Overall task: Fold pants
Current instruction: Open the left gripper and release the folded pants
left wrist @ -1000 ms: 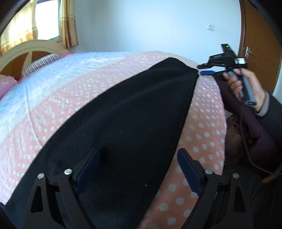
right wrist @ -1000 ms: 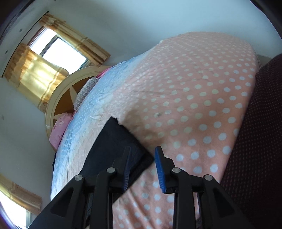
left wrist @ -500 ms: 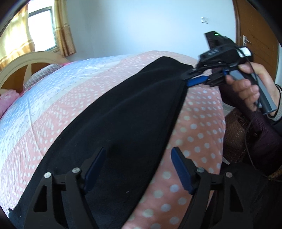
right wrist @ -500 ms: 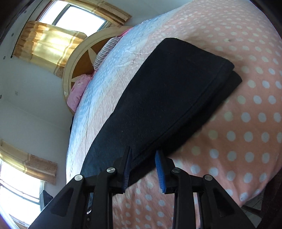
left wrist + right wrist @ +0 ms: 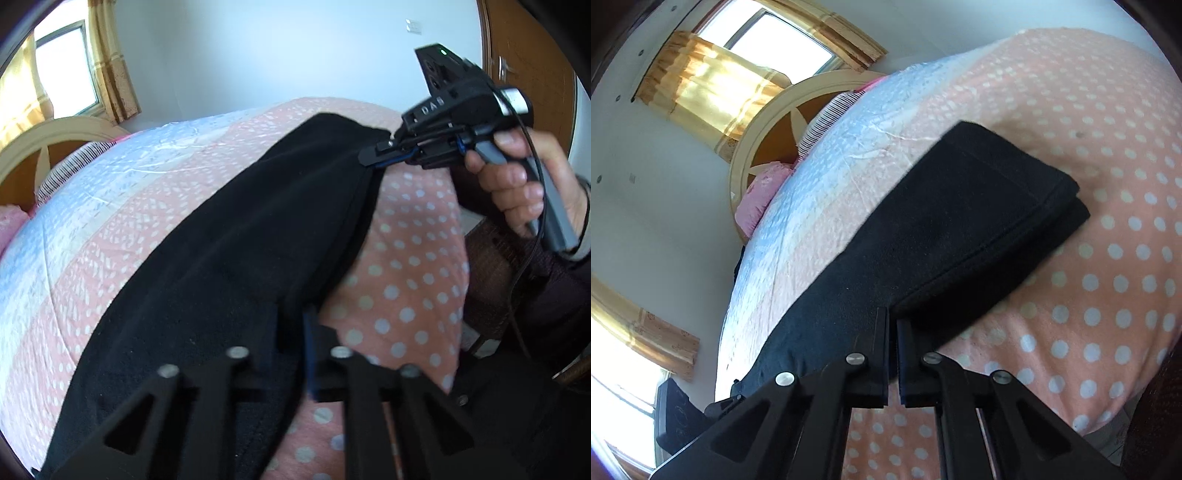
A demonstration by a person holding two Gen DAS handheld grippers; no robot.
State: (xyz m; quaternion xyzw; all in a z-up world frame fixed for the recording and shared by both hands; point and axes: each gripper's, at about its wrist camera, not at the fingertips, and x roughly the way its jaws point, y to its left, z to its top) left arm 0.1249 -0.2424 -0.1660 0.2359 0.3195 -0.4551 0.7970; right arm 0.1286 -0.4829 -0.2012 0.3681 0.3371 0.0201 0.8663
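Black pants (image 5: 236,266) lie lengthwise on a bed with a pink polka-dot and blue cover (image 5: 406,280). My left gripper (image 5: 291,332) is shut on the near right edge of the pants. My right gripper (image 5: 384,157) shows in the left wrist view, shut on the far right corner of the pants and lifting it slightly. In the right wrist view the right gripper (image 5: 892,332) pinches the edge of the pants (image 5: 942,229), whose doubled leg ends rest on the cover (image 5: 1108,258).
A cream headboard (image 5: 757,147) and pink pillow (image 5: 757,192) are at the bed's far end. Curtained windows (image 5: 713,96) stand behind. A wooden door (image 5: 528,74) is at the right. The person's dark sleeve (image 5: 554,295) is beside the bed edge.
Both grippers have closed on the pants' right edge: the left at the near end, the right at the far corner, which has lifted a little.
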